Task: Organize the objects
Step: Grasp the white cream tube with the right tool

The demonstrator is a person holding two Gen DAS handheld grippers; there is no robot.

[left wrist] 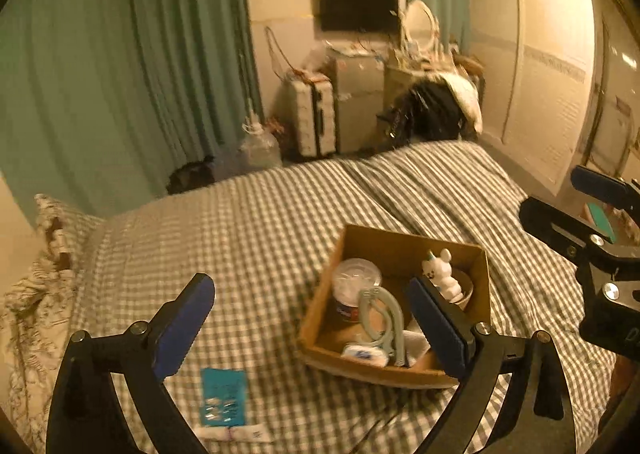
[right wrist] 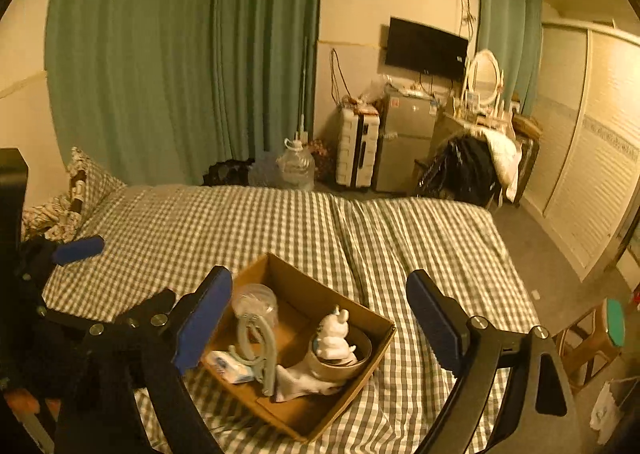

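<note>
A cardboard box (left wrist: 404, 244) sits on the checked bed; it also shows in the right wrist view (right wrist: 312, 290). In it are a clear lidded jar (left wrist: 356, 278), a pale green folding hanger (left wrist: 384, 318), a white figurine (left wrist: 442, 272) in a bowl (right wrist: 342, 356), a tissue pack (right wrist: 234, 368) and a white cloth. A teal card of hair clips (left wrist: 223, 396) and a white tube (left wrist: 234, 433) lie on the bed left of the box. My left gripper (left wrist: 316, 328) is open and empty above the bed, beside the box. My right gripper (right wrist: 320, 322) is open and empty above the box.
The checked bedspread (right wrist: 280, 222) covers the bed, with pillows (right wrist: 86, 182) at the far left. Beyond it are green curtains, a water jug (right wrist: 296, 166), a suitcase, a small fridge and a chair piled with clothes (right wrist: 468, 170). A wooden stool (right wrist: 592, 338) stands at right.
</note>
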